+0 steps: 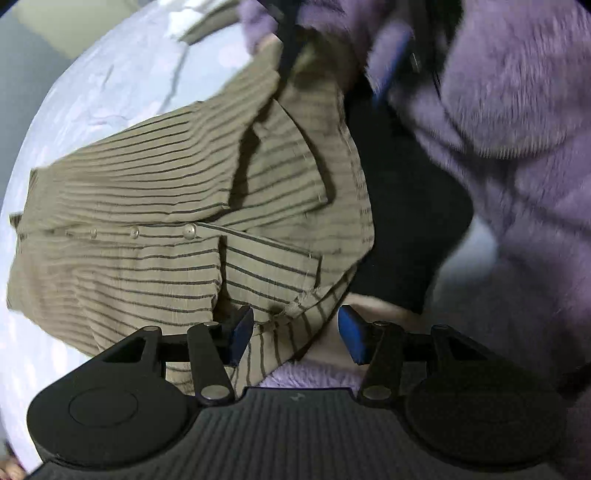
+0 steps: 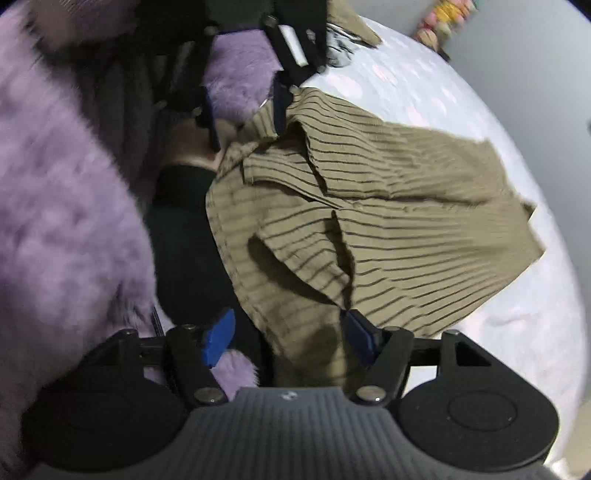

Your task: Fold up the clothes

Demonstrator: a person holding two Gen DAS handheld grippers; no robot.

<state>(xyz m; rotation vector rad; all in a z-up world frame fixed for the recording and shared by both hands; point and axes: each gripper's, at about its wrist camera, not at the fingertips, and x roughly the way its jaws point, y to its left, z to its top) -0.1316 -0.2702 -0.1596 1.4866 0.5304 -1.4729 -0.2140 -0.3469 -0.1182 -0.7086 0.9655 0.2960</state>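
Note:
An olive shirt [image 1: 155, 192] with thin dark stripes and a row of pale buttons lies spread on the bed, collar end towards me. My left gripper [image 1: 295, 334] is open, and the shirt's edge lies loose between its blue pads. A blurred blue pad [image 1: 391, 62] of my right gripper shows at the top by the shirt's far shoulder. In the right wrist view the shirt [image 2: 406, 229] fans out to the right. My right gripper [image 2: 288, 339] is open over a fold of it, the cloth touching the right pad. The left gripper [image 2: 243, 114] is open at the collar.
A pale blue bed sheet [image 1: 122, 74] with faint pink spots lies under the shirt [image 2: 424, 85]. A person's fluffy purple sleeve [image 1: 517, 110] and dark clothing [image 2: 184, 240] fill the near side. Crumpled garments [image 2: 340, 48] and soft toys [image 2: 447, 18] sit at the far edge.

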